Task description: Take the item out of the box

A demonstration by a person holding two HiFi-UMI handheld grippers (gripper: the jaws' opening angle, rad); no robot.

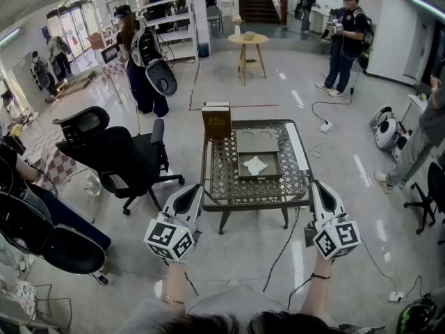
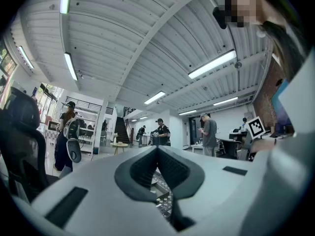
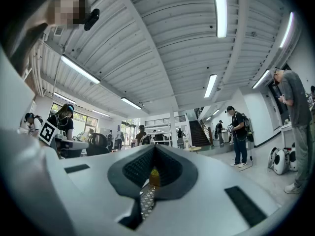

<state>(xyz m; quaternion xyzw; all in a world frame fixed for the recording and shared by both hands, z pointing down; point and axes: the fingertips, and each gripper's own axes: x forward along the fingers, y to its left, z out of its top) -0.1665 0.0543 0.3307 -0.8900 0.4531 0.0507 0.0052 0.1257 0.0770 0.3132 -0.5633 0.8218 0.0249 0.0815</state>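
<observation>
On the metal lattice table [image 1: 226,179] lies an open grey box [image 1: 260,177] with a white item [image 1: 255,164] inside it. Its flat grey lid [image 1: 256,140] rests just behind it. Both grippers hover in front of the table's near edge, apart from the box. My left gripper [image 1: 197,190] is at the near-left corner and is shut with nothing in it, its tips meeting in the left gripper view [image 2: 157,149]. My right gripper [image 1: 318,186] is at the near-right corner, likewise shut and empty [image 3: 154,148].
A brown box [image 1: 217,120] stands upright at the table's far-left corner and shows through the right jaws [image 3: 154,177]. A black office chair [image 1: 111,155] stands left of the table. Cables [image 1: 285,245] trail on the floor. Several people stand around the room, and a small round table [image 1: 247,40] is farther back.
</observation>
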